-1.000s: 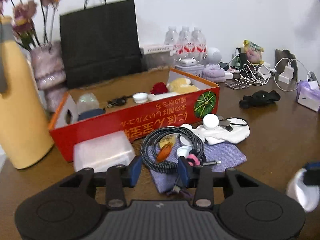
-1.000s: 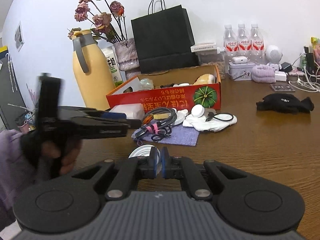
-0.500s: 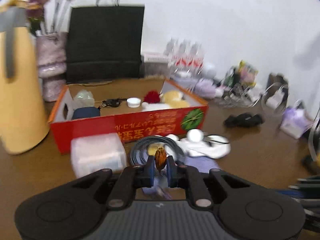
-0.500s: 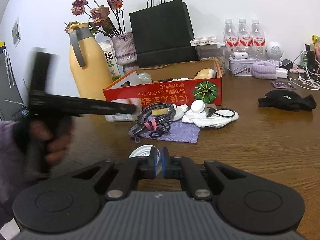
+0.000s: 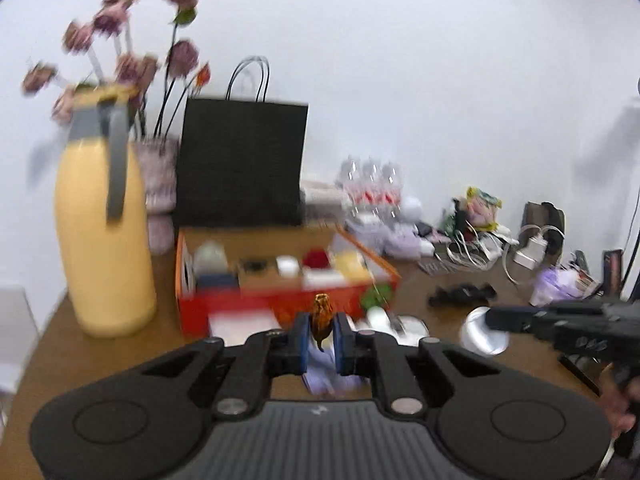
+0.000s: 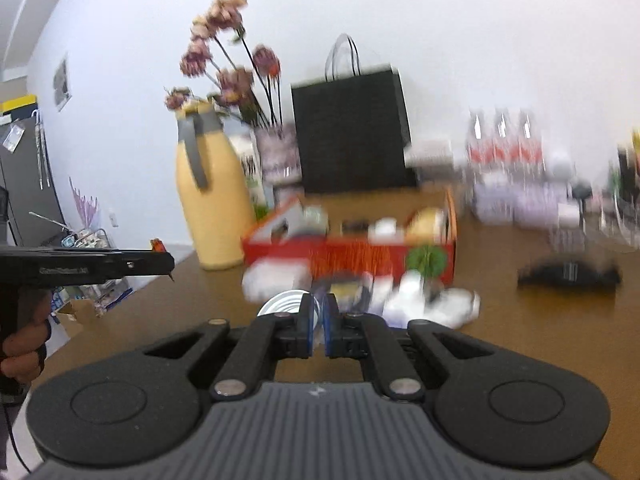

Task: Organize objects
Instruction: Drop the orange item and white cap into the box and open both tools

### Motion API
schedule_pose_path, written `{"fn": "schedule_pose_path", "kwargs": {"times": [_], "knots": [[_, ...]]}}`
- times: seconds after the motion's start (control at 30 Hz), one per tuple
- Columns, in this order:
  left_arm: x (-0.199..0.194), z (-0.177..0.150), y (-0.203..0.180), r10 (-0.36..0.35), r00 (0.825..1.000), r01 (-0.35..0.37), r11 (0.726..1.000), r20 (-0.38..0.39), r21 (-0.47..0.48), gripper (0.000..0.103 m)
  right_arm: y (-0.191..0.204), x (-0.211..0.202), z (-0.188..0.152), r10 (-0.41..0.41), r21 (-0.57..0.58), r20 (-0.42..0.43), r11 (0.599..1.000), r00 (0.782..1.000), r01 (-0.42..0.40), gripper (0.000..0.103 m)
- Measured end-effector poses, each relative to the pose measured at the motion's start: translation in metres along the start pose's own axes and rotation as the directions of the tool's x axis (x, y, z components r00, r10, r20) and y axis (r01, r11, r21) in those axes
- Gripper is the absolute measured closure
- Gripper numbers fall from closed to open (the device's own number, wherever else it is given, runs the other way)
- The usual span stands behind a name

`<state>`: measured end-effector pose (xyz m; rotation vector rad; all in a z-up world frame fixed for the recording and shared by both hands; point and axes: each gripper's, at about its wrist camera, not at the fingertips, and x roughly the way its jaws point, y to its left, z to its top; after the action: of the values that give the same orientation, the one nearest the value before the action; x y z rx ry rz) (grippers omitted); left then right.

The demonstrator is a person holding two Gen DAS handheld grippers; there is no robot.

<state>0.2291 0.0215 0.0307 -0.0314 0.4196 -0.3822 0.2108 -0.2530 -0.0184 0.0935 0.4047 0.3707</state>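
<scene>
left tongs (image 5: pixel 321 334): pads closed on a small orange-brown object (image 5: pixel 322 318), which stands upright between them with its top poking above the fingertips. One second ago these jaws were wide open around the coiled cable and clutter on the purple cloth; half a second ago they had already pinched the orange piece.

change, left: object now clear of the surface, carried in the air in front of the red box (image 5: pixel 248 308). In the right wrist view the same tongs (image 6: pixel 166 262) come in from the left edge, orange tip just visible at the nose.

right tongs (image 6: pixel 318 326): pads nearly together, gripping a round white disc-like item (image 6: pixel 280 304) by its edge; same hold in all earlier frames. In the left wrist view the disc (image 5: pixel 480 334) also hangs off the surface.

meaning for task: judged as pick done for both hands, transport under way. The red box already holds sorted small things, so it is the likely drop point; not confirmed.

remaining clutter: white lump and purple cloth (image 5: pixel 320 380) lie in front of the box, so sorting is judged well short of finished.

writing, red box: light characters along the front panel beside a green round emblem (image 6: pixel 426 260); smeared by motion blur, not readable now.

writing, left tongs body: a pale printed word on the side, too blurred to read.

other labels: water bottles (image 6: pixel 506 148) carry red bands, text illegible. Yellow jug (image 5: pixel 104 236) and black paper bag (image 5: pixel 240 164) show no markings.
</scene>
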Motion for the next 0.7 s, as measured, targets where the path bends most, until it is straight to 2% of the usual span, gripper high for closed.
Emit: {"fn": "schedule_pose_path", "kwargs": {"times": [0.1,0.17,0.23,0.27,0.33,0.4,0.5,0.53,0.57,0.63,0.7], "knots": [[0.054,0.052,0.025,-0.027,0.999,0.025,0.998,-0.032,-0.064,0.092,-0.013,0.029,0.046,0.007,-0.051,0.036,0.999,0.999,-0.005,0.098],[0.104,0.082,0.040,-0.009,0.996,0.002,0.996,-0.085,-0.092,0.092,-0.026,0.064,0.078,0.021,-0.040,0.020,0.999,1.000,-0.021,0.098],[0.161,0.101,0.053,0.024,0.988,-0.036,0.996,-0.153,-0.076,0.092,-0.038,0.118,0.107,0.009,-0.043,-0.032,0.999,0.999,-0.010,0.098],[0.184,0.106,0.063,0.038,0.982,-0.058,0.993,-0.184,-0.101,0.092,-0.042,0.142,0.116,-0.003,-0.049,-0.058,0.999,0.998,0.000,0.098],[0.241,0.111,0.086,0.043,0.958,-0.091,0.983,-0.284,-0.158,0.092,-0.054,0.206,0.132,-0.020,-0.023,-0.149,1.000,0.989,0.017,0.098],[0.290,0.110,0.101,0.061,0.933,-0.128,0.977,-0.354,-0.169,0.092,-0.066,0.264,0.135,-0.021,0.023,-0.249,0.999,0.968,0.027,0.098],[0.340,0.101,0.117,0.113,0.898,-0.195,0.968,-0.426,-0.156,0.092,-0.075,0.341,0.128,-0.039,0.049,-0.367,0.997,0.929,0.061,0.098],[0.350,0.098,0.120,0.119,0.892,-0.205,0.966,-0.437,-0.155,0.085,-0.077,0.360,0.123,-0.045,0.052,-0.397,0.996,0.917,0.072,0.098],[0.356,0.096,0.123,0.119,0.890,-0.210,0.964,-0.441,-0.163,0.080,-0.077,0.380,0.118,-0.046,0.053,-0.428,0.996,0.903,0.075,0.097],[0.355,0.092,0.125,0.101,0.905,-0.199,0.959,-0.412,-0.203,0.066,-0.078,0.405,0.108,-0.098,0.027,-0.446,0.992,0.890,0.122,0.095],[0.352,0.092,0.123,0.098,0.909,-0.188,0.964,-0.405,-0.187,0.064,-0.084,0.413,0.106,-0.153,0.045,-0.455,0.980,0.877,0.194,0.090]]}}
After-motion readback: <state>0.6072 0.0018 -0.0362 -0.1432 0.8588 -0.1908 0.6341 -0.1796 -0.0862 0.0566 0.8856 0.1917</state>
